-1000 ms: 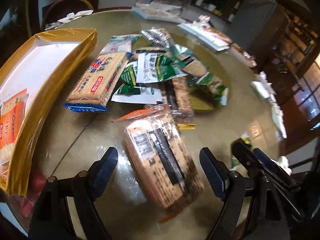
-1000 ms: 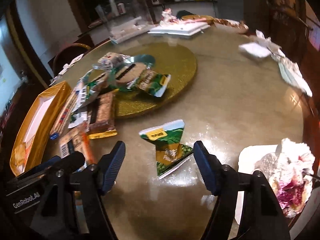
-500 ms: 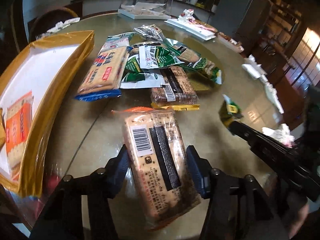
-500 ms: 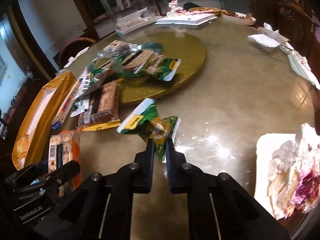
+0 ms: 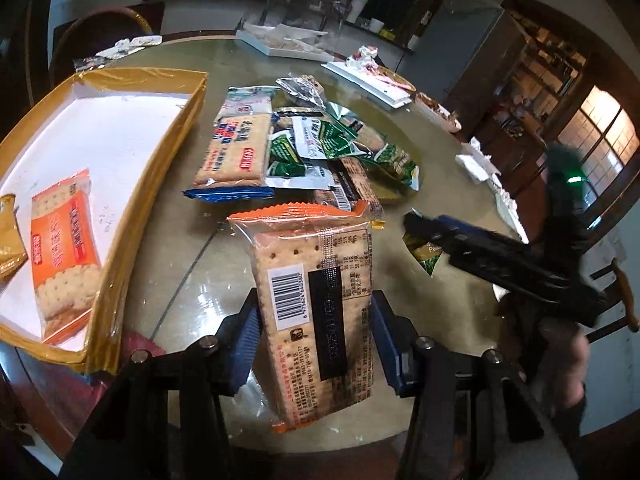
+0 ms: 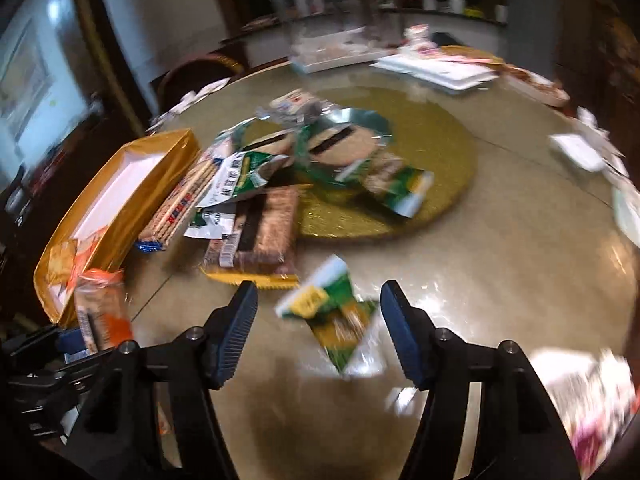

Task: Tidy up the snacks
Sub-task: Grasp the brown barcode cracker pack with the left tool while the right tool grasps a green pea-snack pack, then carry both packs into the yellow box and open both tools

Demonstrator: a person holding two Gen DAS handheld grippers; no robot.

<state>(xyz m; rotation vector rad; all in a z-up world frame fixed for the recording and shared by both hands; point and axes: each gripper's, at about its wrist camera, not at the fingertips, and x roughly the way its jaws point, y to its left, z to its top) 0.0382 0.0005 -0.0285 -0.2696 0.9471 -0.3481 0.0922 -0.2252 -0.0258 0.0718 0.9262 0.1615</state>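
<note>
Left gripper (image 5: 314, 326) clamped on cracker pack (image 5: 316, 312); right gripper (image 6: 318, 330) apart over green packet (image 6: 334, 320).

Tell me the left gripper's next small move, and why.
Probably carry it left over the gold tray: the left gripper is shut on the orange cracker pack, and a matching orange pack already lies inside.

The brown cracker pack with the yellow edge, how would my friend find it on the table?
Start at the gold tray on the round table, then look right to the snack pile beside it. The brown pack lies flat at the pile's near end, half on the gold turntable. It alone has dark brown crackers and a jagged yellow edge.
</note>
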